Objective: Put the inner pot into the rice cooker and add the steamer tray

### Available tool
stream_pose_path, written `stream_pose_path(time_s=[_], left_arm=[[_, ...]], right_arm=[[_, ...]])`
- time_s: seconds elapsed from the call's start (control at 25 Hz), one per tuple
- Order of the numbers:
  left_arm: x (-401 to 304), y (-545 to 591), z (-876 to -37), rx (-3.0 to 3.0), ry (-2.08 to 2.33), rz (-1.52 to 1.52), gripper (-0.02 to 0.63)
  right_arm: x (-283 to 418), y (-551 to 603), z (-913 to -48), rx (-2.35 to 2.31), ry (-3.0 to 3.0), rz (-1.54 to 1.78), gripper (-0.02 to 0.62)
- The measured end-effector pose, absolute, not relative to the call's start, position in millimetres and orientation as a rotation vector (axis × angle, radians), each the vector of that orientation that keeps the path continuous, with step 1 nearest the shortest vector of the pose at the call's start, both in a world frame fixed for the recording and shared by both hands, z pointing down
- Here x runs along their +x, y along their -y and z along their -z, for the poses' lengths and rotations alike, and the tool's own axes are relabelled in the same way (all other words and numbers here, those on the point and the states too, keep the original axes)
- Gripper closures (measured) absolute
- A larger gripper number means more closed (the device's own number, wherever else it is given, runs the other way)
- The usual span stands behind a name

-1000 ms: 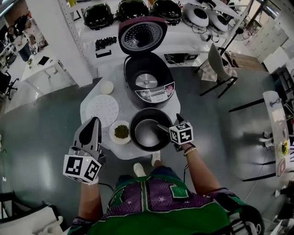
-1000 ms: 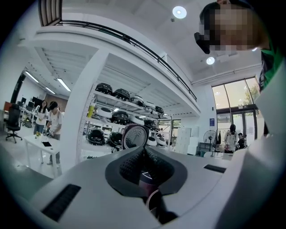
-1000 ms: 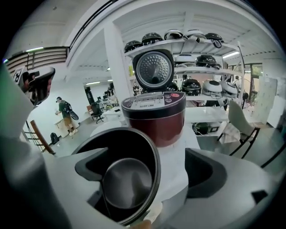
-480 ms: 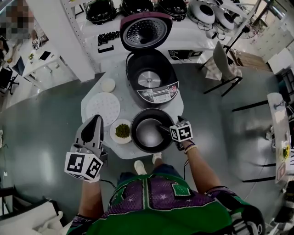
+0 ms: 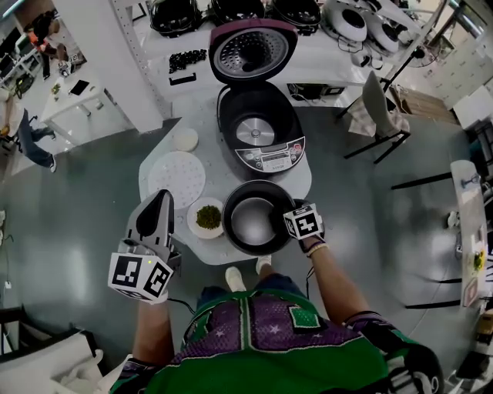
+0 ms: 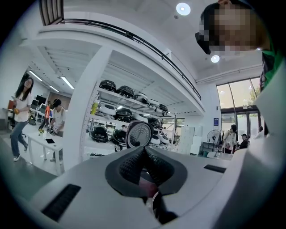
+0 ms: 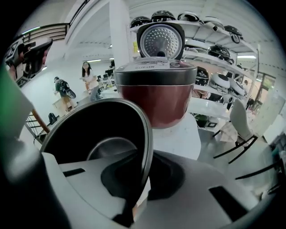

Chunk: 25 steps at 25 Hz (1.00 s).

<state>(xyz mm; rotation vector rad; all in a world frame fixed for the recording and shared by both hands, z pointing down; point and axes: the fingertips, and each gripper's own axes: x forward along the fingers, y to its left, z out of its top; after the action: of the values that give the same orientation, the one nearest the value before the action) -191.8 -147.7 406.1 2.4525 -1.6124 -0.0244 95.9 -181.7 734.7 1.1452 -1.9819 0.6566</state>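
Note:
The dark inner pot [image 5: 250,223] stands on the white table [image 5: 202,154] in front of the rice cooker [image 5: 258,131], whose lid is up and whose cavity is empty. My right gripper [image 5: 280,222] is shut on the pot's right rim; in the right gripper view the rim [image 7: 146,134] runs between the two jaws of the right gripper [image 7: 142,167], with the maroon cooker [image 7: 154,96] behind it. The white perforated steamer tray [image 5: 176,175] lies flat at the table's left. My left gripper [image 5: 159,206] is shut on nothing and hangs off the table's left front; the left gripper view shows that gripper [image 6: 143,154] pointing level.
A small white bowl of green stuff [image 5: 206,218] sits just left of the pot. A small white disc [image 5: 184,140] lies beyond the tray. Shelves with more cookers [image 5: 231,11] stand behind, and a chair [image 5: 373,108] is at the right.
My right gripper has come down over the pot's right rim and its jaws have closed on it. The left gripper has stayed where it was.

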Motion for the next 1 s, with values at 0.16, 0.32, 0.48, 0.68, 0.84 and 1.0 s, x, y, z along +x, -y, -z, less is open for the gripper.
stream_pose_path(time_s=[0.16, 0.32, 0.48, 0.68, 0.84, 1.0], left_arm=[[-197.5, 143.1, -404.7, 2.442, 1.626, 0.037, 0.584], [-202.3, 135.9, -401.3, 2.438, 1.637, 0.041, 0.584], [-205.5, 129.1, -397.3, 2.439, 1.648, 0.049, 0.584], [-205.8, 121.9, -390.8, 2.459, 1.645, 0.070, 0.584], [-206.6, 115.4, -382.8, 2.480, 1.645, 0.093, 0.584], [-211.3, 107.7, -373.9, 2.485, 1.655, 0.119, 0.584]], right_arm=[[96.6, 181.7, -735.0, 1.165, 1.977, -0.725, 0.589], [102.5, 178.6, -727.1, 1.190, 1.957, -0.748, 0.589], [109.7, 171.3, -717.8, 1.183, 1.954, -0.765, 0.588], [107.1, 161.2, -691.8, 1.164, 1.994, -0.823, 0.588], [97.6, 159.7, -657.0, 1.154, 2.040, -0.820, 0.588], [87.2, 161.6, -620.1, 1.148, 2.085, -0.809, 0.588]])
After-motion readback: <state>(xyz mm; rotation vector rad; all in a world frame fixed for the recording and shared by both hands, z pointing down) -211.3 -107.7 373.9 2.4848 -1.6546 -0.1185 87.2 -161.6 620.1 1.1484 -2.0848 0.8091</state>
